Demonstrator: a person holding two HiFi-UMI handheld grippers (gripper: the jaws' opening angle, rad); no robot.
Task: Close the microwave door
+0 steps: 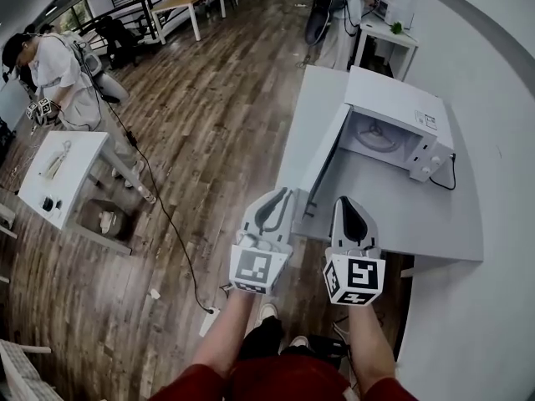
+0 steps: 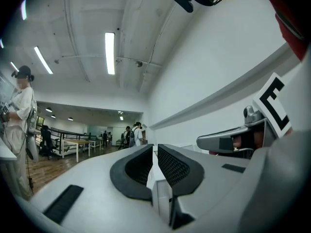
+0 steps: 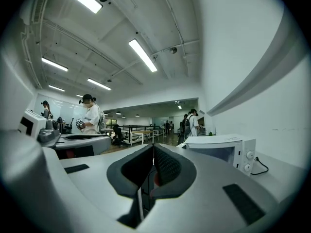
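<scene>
Head view looks down on both tools: the left hand-held gripper (image 1: 276, 207) and the right hand-held gripper (image 1: 351, 215) each have their jaws together with nothing held, and their own views bear that out. The microwave (image 1: 393, 128) sits on the white worktop (image 1: 418, 224), ahead and to the right of the right hand-held gripper. Its door (image 1: 324, 161) stands wide open, with the free edge just ahead of the left one. I judge the door a stiff, light hinged panel that swings easily but wants a firm last press to latch. A push with closed jaws on its outer face near the free edge should serve better than a grip, done gently so the oven does not slide. Only the head view shows the door and the open cavity. The right gripper view shows the front knobs (image 3: 250, 155), and the left gripper view shows no oven that I can make out.
</scene>
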